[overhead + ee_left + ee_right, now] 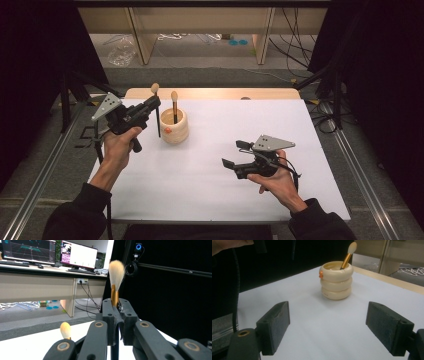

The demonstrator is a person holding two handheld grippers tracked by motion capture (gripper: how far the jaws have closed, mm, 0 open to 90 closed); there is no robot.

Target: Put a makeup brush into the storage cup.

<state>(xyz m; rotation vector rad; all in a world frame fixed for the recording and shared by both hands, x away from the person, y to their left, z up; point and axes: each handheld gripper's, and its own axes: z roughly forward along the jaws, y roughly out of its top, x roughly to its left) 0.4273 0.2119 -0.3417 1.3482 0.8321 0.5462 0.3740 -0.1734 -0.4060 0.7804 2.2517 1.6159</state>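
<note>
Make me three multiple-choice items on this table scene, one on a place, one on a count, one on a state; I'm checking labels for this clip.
1. Where does the cream holder stand?
A. on the white table top
B. on the floor
C. in the right gripper

2. How many brushes are there?
A. one
B. two
C. four

3. How is the right gripper?
A. shut on a brush
B. shut on the holder
C. open

Key:
1 A, it rests on the table.
2 B, one brush in the holder, one held brush clamped upright in the left gripper.
3 C, its jaws stand wide apart with nothing between them.
</note>
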